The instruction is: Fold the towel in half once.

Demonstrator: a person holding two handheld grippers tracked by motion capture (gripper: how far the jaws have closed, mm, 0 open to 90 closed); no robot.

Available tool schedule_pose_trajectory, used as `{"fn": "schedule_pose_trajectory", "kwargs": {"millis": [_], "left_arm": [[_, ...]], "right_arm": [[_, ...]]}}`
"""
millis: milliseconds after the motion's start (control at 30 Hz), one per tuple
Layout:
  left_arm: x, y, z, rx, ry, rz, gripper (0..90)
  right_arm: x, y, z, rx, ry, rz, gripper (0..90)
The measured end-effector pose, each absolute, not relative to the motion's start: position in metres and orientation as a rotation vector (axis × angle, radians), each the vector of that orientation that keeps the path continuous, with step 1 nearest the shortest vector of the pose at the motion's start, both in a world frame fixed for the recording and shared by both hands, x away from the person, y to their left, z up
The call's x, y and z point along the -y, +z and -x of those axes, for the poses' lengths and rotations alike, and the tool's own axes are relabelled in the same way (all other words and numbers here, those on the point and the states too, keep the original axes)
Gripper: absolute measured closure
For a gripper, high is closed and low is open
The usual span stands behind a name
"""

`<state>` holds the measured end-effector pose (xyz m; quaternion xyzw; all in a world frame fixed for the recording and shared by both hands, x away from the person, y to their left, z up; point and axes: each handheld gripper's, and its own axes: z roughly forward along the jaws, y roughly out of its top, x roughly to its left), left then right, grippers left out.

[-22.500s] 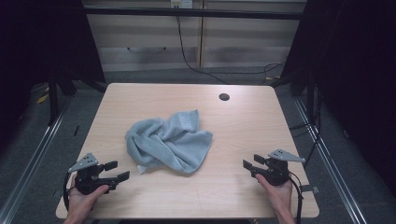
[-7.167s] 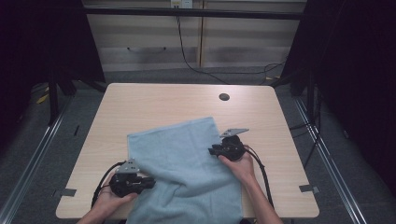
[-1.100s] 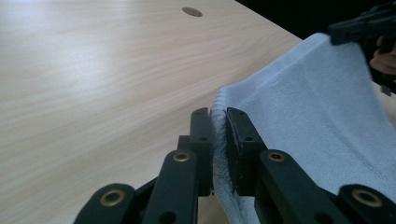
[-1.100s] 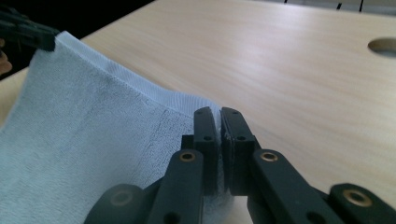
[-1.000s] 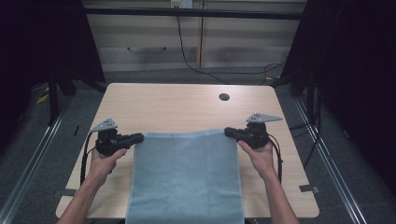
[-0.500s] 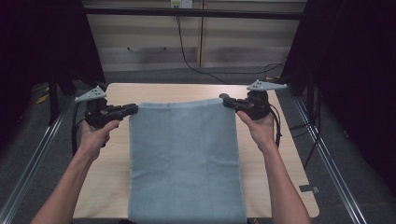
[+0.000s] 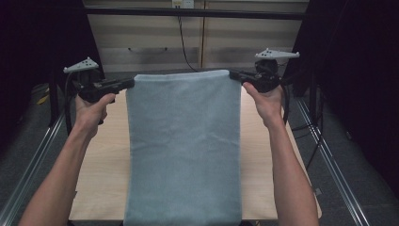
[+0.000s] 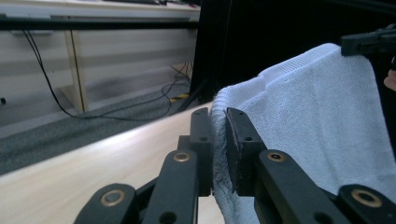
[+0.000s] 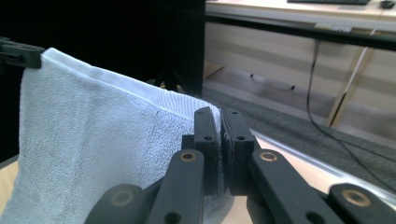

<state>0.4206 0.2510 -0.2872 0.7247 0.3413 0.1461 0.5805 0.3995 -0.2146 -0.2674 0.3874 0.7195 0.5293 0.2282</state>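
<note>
towel (image 7: 183, 146): soft looped terry cloth, matt | table (image 7: 106, 160): smooth pale wood

We hold both forearms stretched forward and apart, hands raised level with each other. Our left tongs (image 7: 128, 83) point inward to the right, jaws pinched nearly together; our right tongs (image 7: 234, 74) point inward to the left, jaws likewise pressed close.
</note>
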Motion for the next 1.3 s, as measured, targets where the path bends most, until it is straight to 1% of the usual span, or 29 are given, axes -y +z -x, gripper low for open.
{"fn": "schedule_pose_trajectory", "kwargs": {"millis": [200, 267, 367, 467, 600, 700, 833, 1067, 1167, 1300], "left_arm": [[-0.253, -0.26, -0.426, -0.776, 0.358, -1.636, 82.0], [-0.254, -0.257, -0.424, -0.773, 0.361, -1.628, 82.0], [-0.254, -0.263, -0.417, -0.757, 0.356, -1.65, 82.0], [-0.254, -0.273, -0.405, -0.742, 0.346, -1.673, 82.0], [-0.257, -0.288, -0.382, -0.705, 0.318, -1.676, 82.0], [-0.259, -0.302, -0.361, -0.673, 0.295, -1.702, 82.0], [-0.265, -0.323, -0.337, -0.695, 0.282, -1.717, 82.0], [-0.282, -0.351, -0.3, -0.694, 0.211, -1.718, 82.0], [-0.286, -0.371, -0.286, -0.712, 0.186, -1.765, 82.0], [-0.286, -0.405, -0.274, -0.759, 0.115, -1.825, 82.0]], "right_arm": [[0.218, -0.241, -0.409, -1.913, 1.461, -1.072, 86.2], [0.219, -0.235, -0.409, -1.889, 1.493, -1.06, 86.2], [0.22, -0.239, -0.404, -1.887, 1.514, -1.057, 86.3], [0.221, -0.251, -0.394, -1.908, 1.533, -1.05, 86.3], [0.224, -0.27, -0.37, -1.934, 1.581, -1.03, 86.3], [0.226, -0.285, -0.347, -1.959, 1.604, -1.023, 86.3], [0.229, -0.307, -0.313, -1.996, 1.62, -1.011, 86.4], [0.226, -0.333, -0.261, -2.081, 1.639, -1.016, 86.3], [0.224, -0.355, -0.241, -2.12, 1.644, -1.039, 86.3], [0.219, -0.4, -0.225, -2.214, 1.577, -1.127, 86.2]]}}
